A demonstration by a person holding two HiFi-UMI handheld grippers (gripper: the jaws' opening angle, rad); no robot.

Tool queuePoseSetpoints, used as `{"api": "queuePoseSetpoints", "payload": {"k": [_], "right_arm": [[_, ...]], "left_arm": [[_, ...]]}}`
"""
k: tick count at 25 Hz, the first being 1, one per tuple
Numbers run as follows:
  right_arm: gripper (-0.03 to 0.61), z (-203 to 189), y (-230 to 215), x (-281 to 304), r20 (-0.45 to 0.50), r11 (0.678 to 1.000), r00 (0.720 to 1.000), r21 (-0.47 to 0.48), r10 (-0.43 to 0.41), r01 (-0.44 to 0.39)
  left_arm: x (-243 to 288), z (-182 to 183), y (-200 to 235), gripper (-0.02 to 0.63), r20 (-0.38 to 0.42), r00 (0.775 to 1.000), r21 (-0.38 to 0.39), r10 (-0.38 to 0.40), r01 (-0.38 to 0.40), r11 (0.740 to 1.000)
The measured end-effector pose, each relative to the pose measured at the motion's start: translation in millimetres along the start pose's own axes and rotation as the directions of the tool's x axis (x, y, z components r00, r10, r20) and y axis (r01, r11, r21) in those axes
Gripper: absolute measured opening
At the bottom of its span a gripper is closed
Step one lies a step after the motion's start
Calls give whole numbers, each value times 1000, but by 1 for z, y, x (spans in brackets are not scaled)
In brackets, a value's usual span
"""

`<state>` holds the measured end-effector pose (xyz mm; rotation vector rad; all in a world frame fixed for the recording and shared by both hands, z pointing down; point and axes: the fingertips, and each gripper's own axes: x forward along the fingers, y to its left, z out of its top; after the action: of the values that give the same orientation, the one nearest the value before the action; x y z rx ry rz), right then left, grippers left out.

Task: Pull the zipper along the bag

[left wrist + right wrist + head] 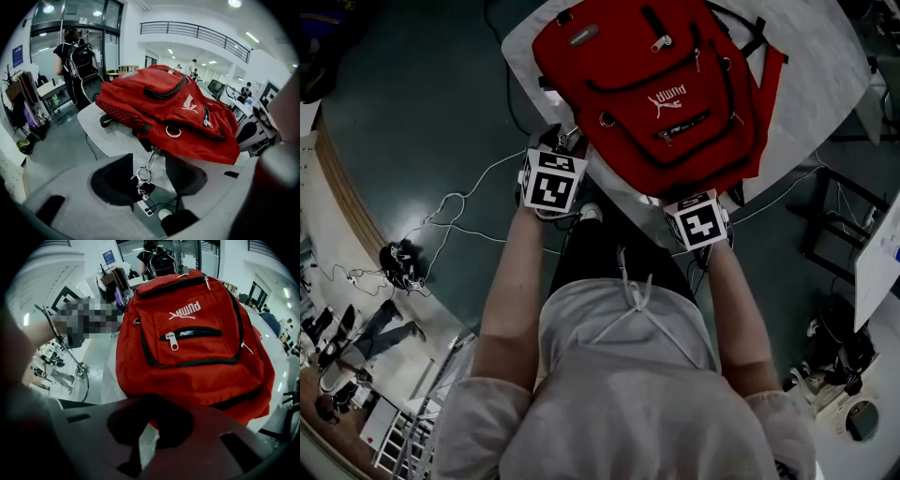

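A red backpack (656,84) lies flat on the pale round table (825,84). At its near left corner my left gripper (567,142) stands open. In the left gripper view a metal zipper pull with a ring (143,174) hangs from the bag's (159,108) lower edge, loose in the gap between the jaws (151,172), and neither pad touches it. My right gripper (680,199) is at the bag's near bottom edge. In the right gripper view its dark jaws (151,404) are closed together with red fabric of the backpack (197,348) pinched at their tips.
White cables (459,211) trail over the dark floor left of the table. A black metal frame (839,225) stands at the right. A person wearing a black backpack (77,61) stands far off by glass doors. The table edge (112,136) runs just under the bag.
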<state>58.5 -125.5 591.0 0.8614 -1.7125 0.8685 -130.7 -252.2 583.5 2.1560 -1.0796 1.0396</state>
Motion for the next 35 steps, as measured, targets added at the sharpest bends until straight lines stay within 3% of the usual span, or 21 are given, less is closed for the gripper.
{"api": "queuePoseSetpoints", "payload": {"k": [7, 10, 13, 19, 25, 30, 35], "right_arm": [[26, -3, 1, -1, 88, 1000, 996, 9, -10, 10], [26, -6, 1, -6, 120, 1000, 993, 19, -14, 12], [26, -3, 7, -22, 142, 1000, 990, 8, -5, 4], [26, 33, 15, -72, 299, 998, 954, -46, -21, 37], [26, 72, 25, -143, 506, 993, 861, -68, -46, 93], [26, 103, 34, -205, 663, 990, 747, -67, -51, 127], [26, 125, 38, -251, 770, 987, 636, -64, -45, 146]], "left_arm": [[-39, -3, -17, 193, 74, 996, -29, 41, -39, 999], [-60, 5, -28, 119, 134, 990, -61, 40, -32, 998], [-81, 12, -50, 57, 192, 981, -46, 20, -12, 999], [-115, 43, -83, 20, 317, 948, 1, -10, 10, 1000], [-169, 87, -99, 20, 449, 893, 22, -1, -10, 1000], [-213, 124, -110, 20, 545, 838, 32, -19, 2, 999], [-242, 152, -115, 20, 606, 796, 67, 5, -57, 996]]}}
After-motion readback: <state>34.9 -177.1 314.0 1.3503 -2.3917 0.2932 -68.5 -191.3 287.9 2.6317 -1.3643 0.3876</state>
